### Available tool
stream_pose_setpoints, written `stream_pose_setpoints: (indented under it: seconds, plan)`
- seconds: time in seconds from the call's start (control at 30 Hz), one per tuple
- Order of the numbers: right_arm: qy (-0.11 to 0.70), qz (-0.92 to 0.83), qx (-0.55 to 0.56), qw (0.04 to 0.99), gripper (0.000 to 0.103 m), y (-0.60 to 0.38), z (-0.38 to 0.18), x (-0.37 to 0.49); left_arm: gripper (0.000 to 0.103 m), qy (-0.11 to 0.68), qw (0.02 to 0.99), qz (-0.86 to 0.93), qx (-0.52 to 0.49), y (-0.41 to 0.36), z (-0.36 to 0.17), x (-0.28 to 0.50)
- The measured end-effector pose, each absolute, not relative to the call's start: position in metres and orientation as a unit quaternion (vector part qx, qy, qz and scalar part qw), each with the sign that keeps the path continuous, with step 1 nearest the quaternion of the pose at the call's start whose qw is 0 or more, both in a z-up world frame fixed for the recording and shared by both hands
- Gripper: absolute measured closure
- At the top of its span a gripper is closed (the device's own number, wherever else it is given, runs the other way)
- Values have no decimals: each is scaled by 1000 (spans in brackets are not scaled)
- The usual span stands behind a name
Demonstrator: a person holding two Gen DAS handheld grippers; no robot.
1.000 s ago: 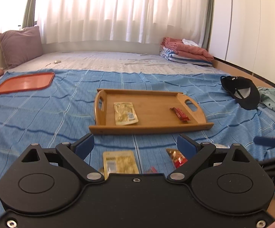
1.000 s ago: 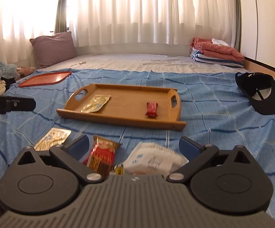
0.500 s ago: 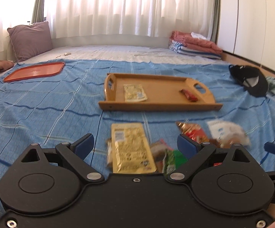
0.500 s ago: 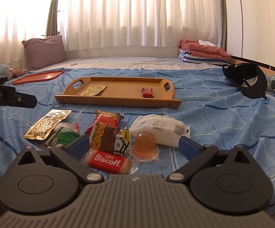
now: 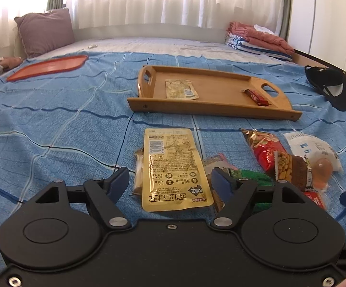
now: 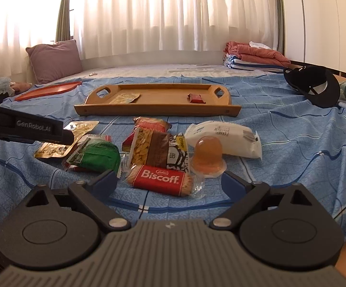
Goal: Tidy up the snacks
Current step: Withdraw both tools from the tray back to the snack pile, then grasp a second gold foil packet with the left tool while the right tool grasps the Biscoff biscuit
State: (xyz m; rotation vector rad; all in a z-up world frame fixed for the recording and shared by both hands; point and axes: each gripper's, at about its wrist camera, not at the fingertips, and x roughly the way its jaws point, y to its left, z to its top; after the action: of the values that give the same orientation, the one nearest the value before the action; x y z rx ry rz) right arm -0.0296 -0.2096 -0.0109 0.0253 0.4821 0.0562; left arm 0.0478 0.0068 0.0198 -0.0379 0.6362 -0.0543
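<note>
Left wrist view. Left gripper (image 5: 169, 181): jaws have just been narrowing and now straddle the flat gold foil snack pouch (image 5: 173, 168), pads not yet pressing; nothing grasped. The pouch lies on the blue checked bedspread (image 5: 53, 124), overlapping a smaller brown packet. Rectangular bamboo tray with cut-out handles (image 5: 220, 108), beyond the pile, holds two items: pale yellow sachet (image 5: 181, 89), small red wrapped bar (image 5: 256, 96).

Right wrist view. Right gripper (image 6: 169, 184): jaws have just been narrowing slightly but are spread wide, empty, on either side of the red Biscoff biscuit pack (image 6: 159, 179). Unsorted nearby: green packet (image 6: 97, 154), brown-and-yellow nut bar (image 6: 157, 149), orange jelly cup (image 6: 207, 156), white wrapped bun (image 6: 223, 135).

Progress, judged: two snacks trayed, most remaining.
</note>
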Motion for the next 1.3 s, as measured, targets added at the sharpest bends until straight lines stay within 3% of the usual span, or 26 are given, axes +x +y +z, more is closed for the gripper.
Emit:
stream_pose_setpoints:
  seconds: [0.63, 0.77, 1.13, 1.3]
  plan:
    - [247, 13, 0, 969, 8, -195, -29, -23, 29, 316, 948, -27, -33, 2, 4, 69]
    - [248, 13, 1, 969, 8, -195, -29, -24, 42, 307, 951, -35, -25, 1, 4, 64]
    - [249, 14, 6, 968, 8, -197, -26, -23, 44, 299, 954, -34, 4, 6, 9, 35]
    - [246, 21, 36, 968, 16, -204, -20, -26, 44, 296, 955, -17, 12, 15, 10, 16]
